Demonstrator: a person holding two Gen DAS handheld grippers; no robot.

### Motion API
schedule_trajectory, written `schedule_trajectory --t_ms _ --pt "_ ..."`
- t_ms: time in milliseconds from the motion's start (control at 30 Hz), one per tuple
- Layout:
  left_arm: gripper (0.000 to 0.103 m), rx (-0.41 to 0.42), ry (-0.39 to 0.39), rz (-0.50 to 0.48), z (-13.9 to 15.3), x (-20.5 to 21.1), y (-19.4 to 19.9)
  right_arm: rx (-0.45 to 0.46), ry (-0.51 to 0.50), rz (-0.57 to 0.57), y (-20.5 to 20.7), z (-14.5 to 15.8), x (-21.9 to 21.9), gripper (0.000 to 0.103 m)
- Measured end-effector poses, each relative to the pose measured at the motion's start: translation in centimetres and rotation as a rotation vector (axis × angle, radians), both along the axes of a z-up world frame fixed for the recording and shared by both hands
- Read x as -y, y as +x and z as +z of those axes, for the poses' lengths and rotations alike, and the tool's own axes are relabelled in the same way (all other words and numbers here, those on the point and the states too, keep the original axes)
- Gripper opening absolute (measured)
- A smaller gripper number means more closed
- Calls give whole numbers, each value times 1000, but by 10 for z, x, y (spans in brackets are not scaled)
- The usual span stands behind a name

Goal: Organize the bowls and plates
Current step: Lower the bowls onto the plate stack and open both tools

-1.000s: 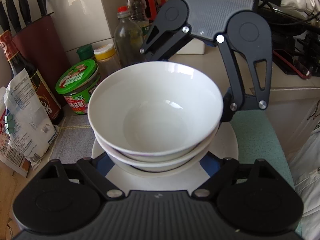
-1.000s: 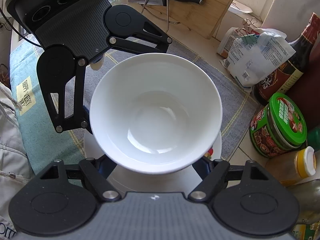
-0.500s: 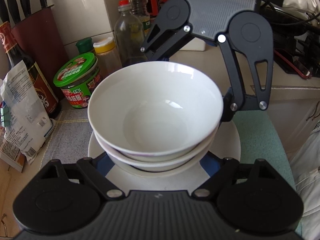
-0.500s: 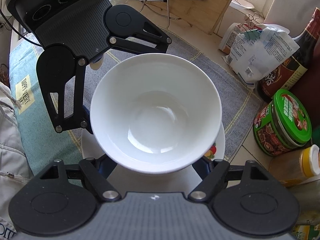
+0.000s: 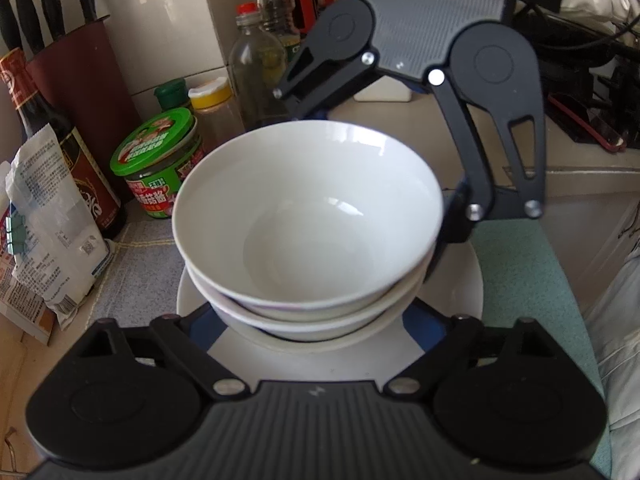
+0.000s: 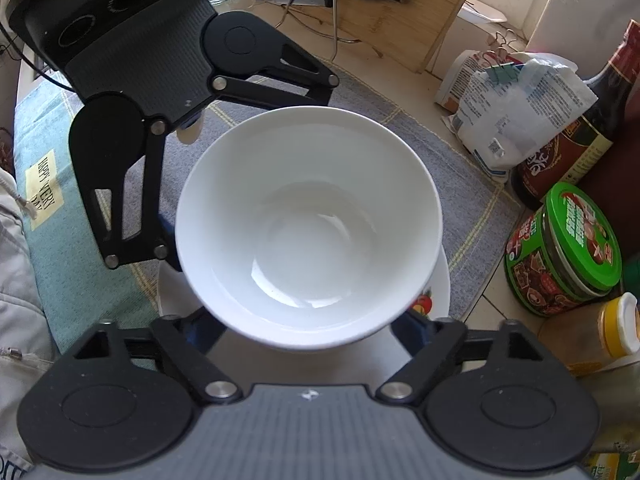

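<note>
Left wrist view looks down on two white bowls [image 5: 308, 224] nested one in the other, standing on a white plate [image 5: 460, 280] that rests on a grey mat [image 5: 136, 264] on the bench [image 5: 580, 184]. In the right wrist view the same stack fills the middle: top bowl [image 6: 308, 224], with the plate [image 6: 436, 292] showing a small fruit print at its rim.

The left hand-held gripper [image 5: 316, 344] straddles the near edge of the plate, its blue-tipped fingers [image 5: 424, 326] either side of the bowls' base; its jaws are opening, and I see no pad pressing on the crockery. The right hand-held gripper [image 6: 308, 344] sits across the stack from it, jaws also opening, fingers [image 6: 404, 326] apart beside the bowl and clear of it. Each one shows in the other's view as a black linkage beyond the far rim.

By my judgement, this is glazed ceramic: stiff, fairly heavy as a stack, slick under rubber pads and quick to chip if knocked. The bowls are only nested, not locked, so a tilt could slide the top one. The safest hold looks to be the plate's rim on two opposite sides, kept level, carrying everything at once; a single bowl is better pinched across its wall at the rim.

A green-lidded jar [image 5: 160, 168], bottles [image 5: 256, 64] and a paper bag [image 5: 52, 224] stand near, leaving little room on that side.
</note>
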State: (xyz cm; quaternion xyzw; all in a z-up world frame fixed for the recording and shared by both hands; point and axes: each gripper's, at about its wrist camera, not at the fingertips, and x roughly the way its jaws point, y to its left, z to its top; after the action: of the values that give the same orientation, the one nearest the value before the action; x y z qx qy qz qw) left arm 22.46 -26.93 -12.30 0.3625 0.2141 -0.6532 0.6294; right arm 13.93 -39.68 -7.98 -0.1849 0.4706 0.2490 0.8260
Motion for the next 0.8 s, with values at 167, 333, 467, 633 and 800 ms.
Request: schedule_trajectory --t_ms 167,333,467,633,800 --pt "101 72 -19 10 2 -12 -13 0 -24 10 -2 -2 -2 103" --pt "101 75 -86 110 17 -35 -16 14 -65 29 -8 2 -3 103" --pt "102 56 -148 218 32 -56 -24 20 -103 50 -12 7 -5 103" --pt "102 97 -244 321 48 -81 -44 24 -194 56 -21 13 -16 103" --pt "102 120 -341 452 64 -107 -62 22 -352 24 -34 19 -37 103"
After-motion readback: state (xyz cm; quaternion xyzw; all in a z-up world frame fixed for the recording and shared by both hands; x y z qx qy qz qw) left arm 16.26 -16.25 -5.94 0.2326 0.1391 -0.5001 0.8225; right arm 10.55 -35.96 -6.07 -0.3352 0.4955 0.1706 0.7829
